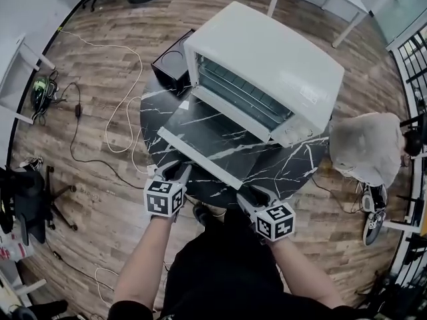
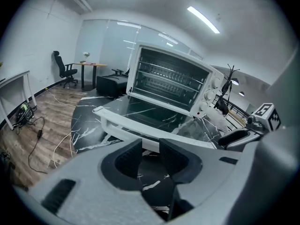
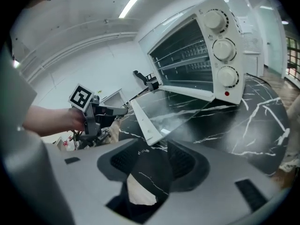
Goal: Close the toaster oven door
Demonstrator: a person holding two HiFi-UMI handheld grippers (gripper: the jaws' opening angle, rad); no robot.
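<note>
A white toaster oven (image 1: 267,72) stands on a round black marble table (image 1: 293,169). Its glass door (image 1: 207,139) hangs open, lying flat toward me, with the white handle (image 1: 193,159) at its near edge. My left gripper (image 1: 175,172) is open just in front of the handle's left end, nothing between its jaws. In the left gripper view the handle (image 2: 140,125) lies right beyond that gripper (image 2: 151,146). My right gripper (image 1: 252,195) is open and empty at the table's near edge, by the door's right corner (image 3: 147,121). Its jaws (image 3: 154,156) frame only the tabletop.
A black box (image 1: 172,64) sits behind the oven's left side. Cables (image 1: 120,99) trail over the wooden floor at the left. An office chair (image 1: 30,199) stands at the far left. A pale bundle (image 1: 367,145) rests right of the table, and white desk legs (image 1: 350,25) stand behind.
</note>
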